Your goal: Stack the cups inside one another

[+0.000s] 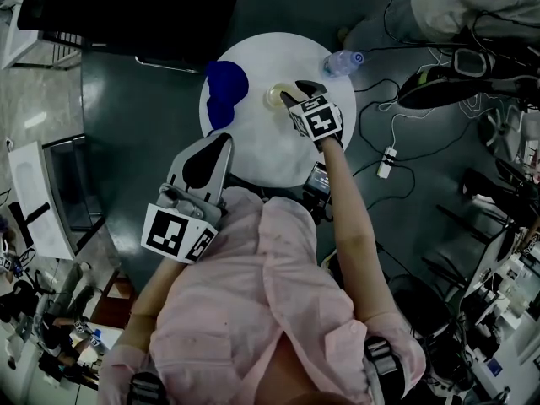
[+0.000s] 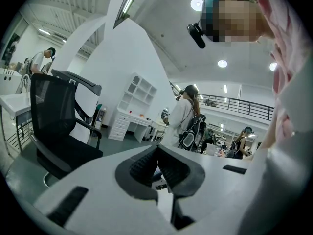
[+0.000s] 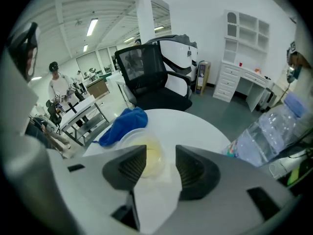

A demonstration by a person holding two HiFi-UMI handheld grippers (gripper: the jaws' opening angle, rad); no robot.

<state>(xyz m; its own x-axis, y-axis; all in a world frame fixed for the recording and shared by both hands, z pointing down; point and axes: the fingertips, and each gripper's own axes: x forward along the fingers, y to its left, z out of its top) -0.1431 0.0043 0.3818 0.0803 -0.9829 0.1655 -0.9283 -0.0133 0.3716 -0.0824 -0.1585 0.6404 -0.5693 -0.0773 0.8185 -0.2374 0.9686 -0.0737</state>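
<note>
A: On the white table [image 1: 253, 154], beside the blue cloth [image 1: 224, 91], stands the pale cup [image 3: 148, 156]; the right gripper [image 3: 160, 152] hovers over it, jaws wide, empty. Advice?
B: Centre the rim between the jaws before closing. The left gripper [image 2: 157, 152], jaws together on nothing, shows its state only in its own view; the head view alone shows it held back near the body

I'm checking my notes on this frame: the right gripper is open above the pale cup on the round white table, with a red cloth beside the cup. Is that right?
Not quite. The cloth is blue, not red, as the right gripper view shows. The rest holds: the right gripper is open above the pale cup on the round white table.
</note>
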